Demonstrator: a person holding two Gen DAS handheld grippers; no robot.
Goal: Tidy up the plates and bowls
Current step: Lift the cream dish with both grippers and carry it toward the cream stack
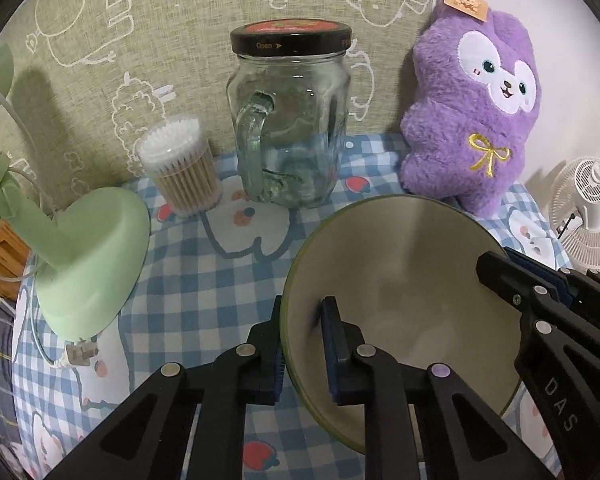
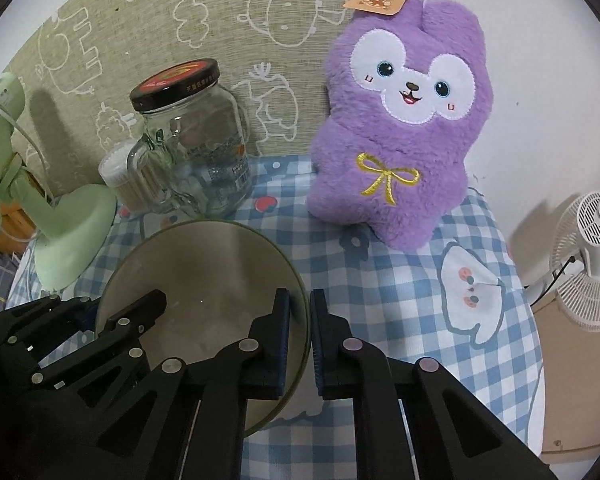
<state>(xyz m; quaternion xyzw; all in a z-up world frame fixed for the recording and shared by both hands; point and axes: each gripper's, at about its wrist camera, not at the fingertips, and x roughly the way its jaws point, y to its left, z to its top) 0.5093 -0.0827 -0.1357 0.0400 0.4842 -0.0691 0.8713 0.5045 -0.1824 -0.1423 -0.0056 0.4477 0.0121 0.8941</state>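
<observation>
A beige bowl with a green rim (image 1: 404, 280) sits on the checked tablecloth, lower right in the left wrist view and lower left in the right wrist view (image 2: 212, 276). My left gripper (image 1: 304, 344) is shut on the bowl's left rim, one finger inside and one outside. My right gripper (image 2: 300, 340) is shut on the bowl's right rim in the same way. The right gripper also shows in the left wrist view (image 1: 512, 276) and the left gripper in the right wrist view (image 2: 112, 320).
A lidded glass jar (image 1: 292, 128), a tub of cotton swabs (image 1: 180, 168) and a purple plush toy (image 1: 472, 116) stand at the back by the wall. A green lamp base (image 1: 88, 264) is at the left. A white fan (image 1: 588, 208) stands off the table's right edge.
</observation>
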